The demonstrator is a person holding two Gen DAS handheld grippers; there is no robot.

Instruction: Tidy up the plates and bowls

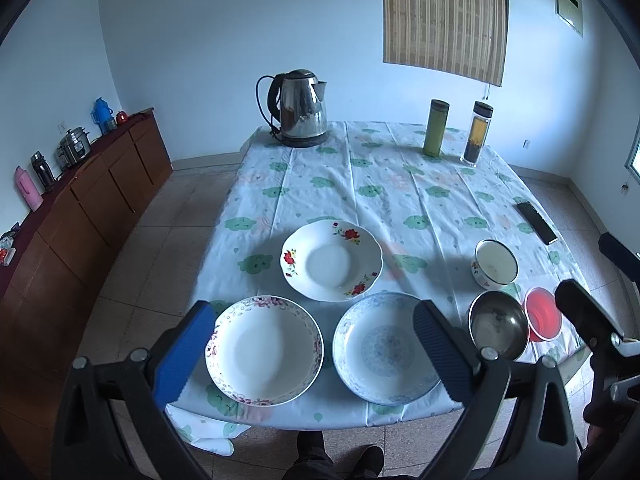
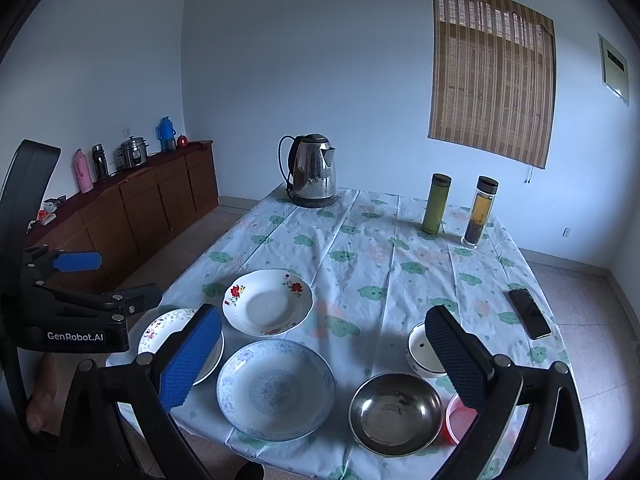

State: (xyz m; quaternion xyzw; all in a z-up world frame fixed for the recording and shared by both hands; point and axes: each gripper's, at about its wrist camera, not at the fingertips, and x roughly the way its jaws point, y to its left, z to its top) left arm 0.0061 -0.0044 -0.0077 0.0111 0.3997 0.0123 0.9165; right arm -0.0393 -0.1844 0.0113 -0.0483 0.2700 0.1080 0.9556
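A pale-walled room holds a cloth-covered surface [image 1: 360,184], bare in its middle. Three plates [image 1: 332,260] and three bowls [image 2: 396,412] crowd the near edge, all upright. Left gripper [image 1: 312,352] and right gripper [image 2: 320,360] hover above with jaws spread, empty.

Three plates [image 1: 332,260] lie left on the table [image 1: 400,184], three bowls [image 1: 498,324] right, kettle [image 1: 300,108] behind.

Both claws tilt downward over the near edge of the desk [image 1: 304,184]. The left claw [image 1: 316,354] gapes wide, holding nothing. The right claw [image 2: 324,358], just beside it, also gapes wide and empty.
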